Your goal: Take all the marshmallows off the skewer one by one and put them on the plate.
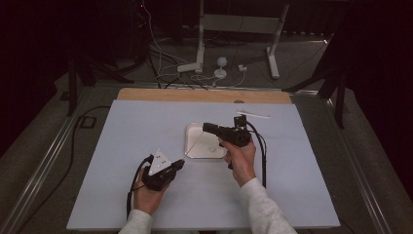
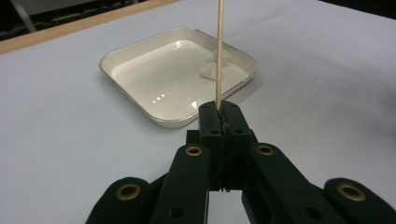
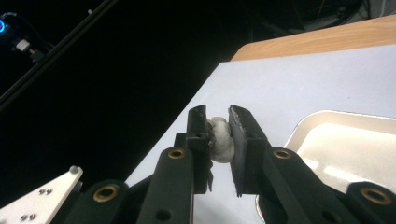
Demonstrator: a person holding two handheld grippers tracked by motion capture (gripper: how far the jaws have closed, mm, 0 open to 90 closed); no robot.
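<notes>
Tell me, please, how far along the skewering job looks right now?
Done: the left tongs are shut on the wooden skewer and the right tongs are shut on a white lump. In hand: bringing the two together. Left: another lump sits in the tray.

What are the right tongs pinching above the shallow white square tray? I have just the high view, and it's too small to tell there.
Observer: The right tongs are shut on a soft white lump, which is squeezed between both pads.
Operator: And that thin line at the other hand?
Observer: The left tongs are shut on a thin wooden skewer, gripped at its near end.
Operator: Is anything else lying there?
Observer: A second white lump lies near one corner of the tray.
</notes>
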